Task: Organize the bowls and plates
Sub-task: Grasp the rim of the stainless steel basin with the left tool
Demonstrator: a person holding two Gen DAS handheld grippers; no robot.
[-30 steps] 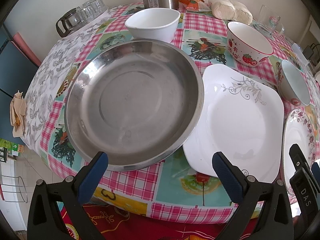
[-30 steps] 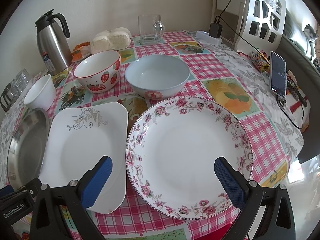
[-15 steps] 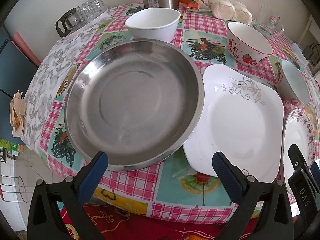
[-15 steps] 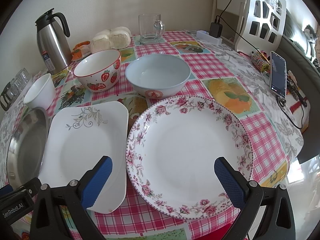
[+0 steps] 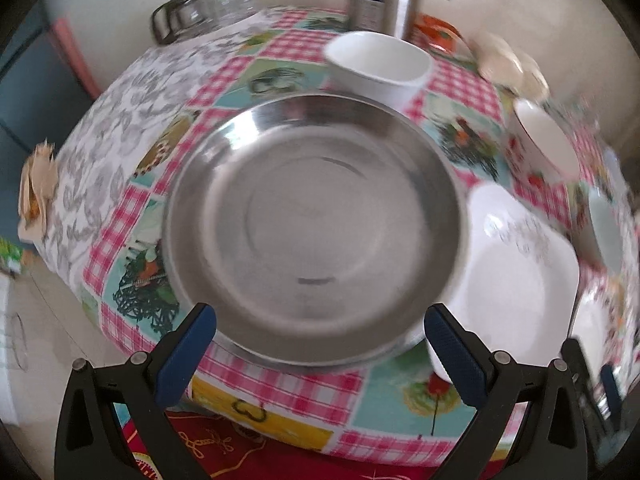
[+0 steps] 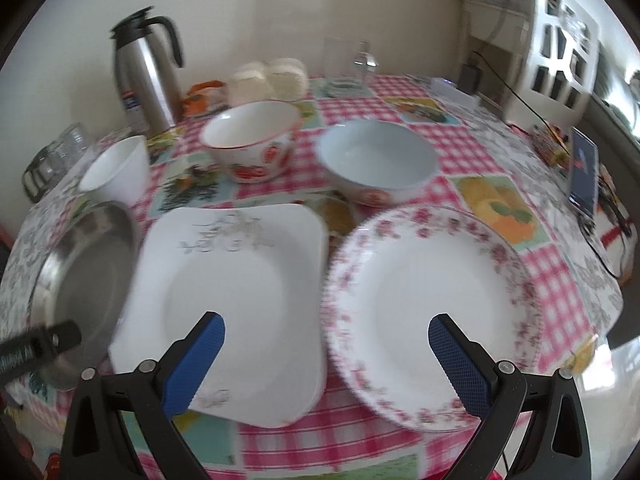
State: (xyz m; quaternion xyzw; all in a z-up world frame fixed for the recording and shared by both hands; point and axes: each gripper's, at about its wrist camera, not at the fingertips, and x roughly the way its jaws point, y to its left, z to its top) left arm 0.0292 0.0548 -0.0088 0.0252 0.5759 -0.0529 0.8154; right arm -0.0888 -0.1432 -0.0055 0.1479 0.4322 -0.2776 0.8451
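A steel plate point(image 5: 312, 224) lies at the table's left, partly over a white square plate point(image 5: 520, 264), which also shows in the right wrist view point(image 6: 232, 292). A floral round plate point(image 6: 432, 312) lies to its right. Behind stand a white bowl point(image 5: 380, 66), a strawberry bowl point(image 6: 252, 140) and a pale blue bowl point(image 6: 378, 160). My left gripper point(image 5: 320, 356) is open and empty, just short of the steel plate's near rim. My right gripper point(image 6: 326, 364) is open and empty, over the gap between the square and floral plates.
A steel thermos point(image 6: 146, 72), a rack of glasses point(image 5: 204, 10), buns point(image 6: 268, 80) and a glass mug point(image 6: 348, 64) stand at the back. A phone point(image 6: 582, 172) and cables lie at the right. The table's front edge is under both grippers.
Both grippers have swung left: the left now faces the steel plate squarely, the right now sits between the two white plates. The plates and bowls have not moved.
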